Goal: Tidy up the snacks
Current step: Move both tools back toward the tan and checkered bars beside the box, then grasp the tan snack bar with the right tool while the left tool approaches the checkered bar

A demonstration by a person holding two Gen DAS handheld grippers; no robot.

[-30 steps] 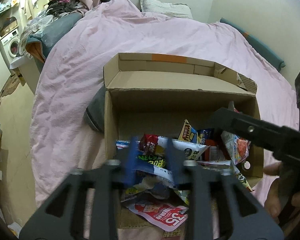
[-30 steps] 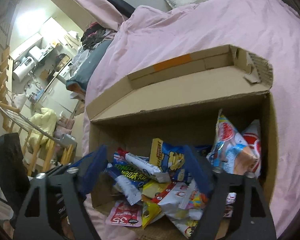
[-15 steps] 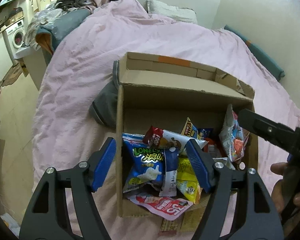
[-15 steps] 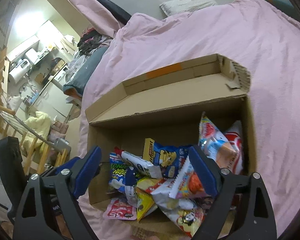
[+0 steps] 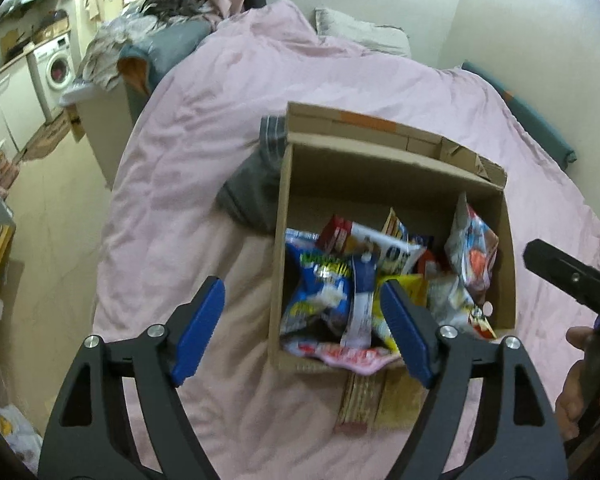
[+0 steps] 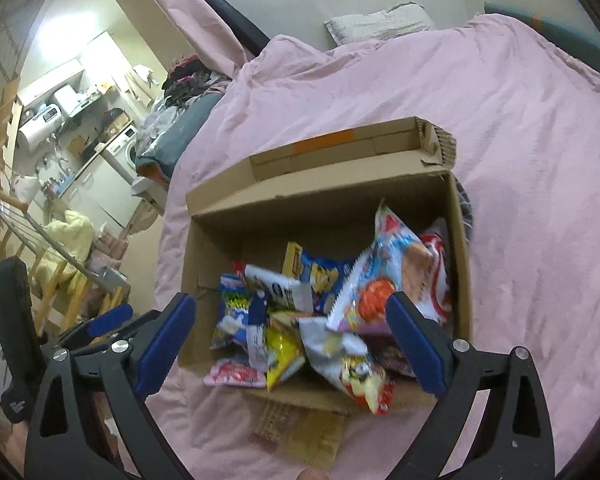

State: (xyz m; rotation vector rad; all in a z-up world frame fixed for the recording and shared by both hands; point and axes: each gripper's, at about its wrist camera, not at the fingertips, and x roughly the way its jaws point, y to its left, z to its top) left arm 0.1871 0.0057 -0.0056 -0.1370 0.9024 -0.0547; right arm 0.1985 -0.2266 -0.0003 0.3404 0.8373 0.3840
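Observation:
An open cardboard box (image 5: 380,172) (image 6: 320,196) lies on a pink bed, full of several snack bags. A blue green-lettered bag (image 5: 320,292) (image 6: 234,312) sits at the box's left, a yellow bag (image 6: 280,348) beside it, a large pale orange-printed bag (image 6: 384,280) (image 5: 472,252) at the right. A pink-red packet (image 5: 340,356) (image 6: 232,372) hangs over the near edge. My left gripper (image 5: 304,332) is open and empty above the box's near left corner. My right gripper (image 6: 292,344) is open and empty above the box's near side.
A grey garment (image 5: 256,192) lies against the box's left wall. The pink duvet (image 5: 204,148) covers the bed; a pillow (image 5: 360,32) is at its head. Left of the bed is floor, with a clothes pile (image 5: 152,36) and washing machine (image 5: 58,68) beyond.
My left gripper opened, letting go of the blue bag, and both grippers drew back and up from the box. The blue bag now rests in the box.

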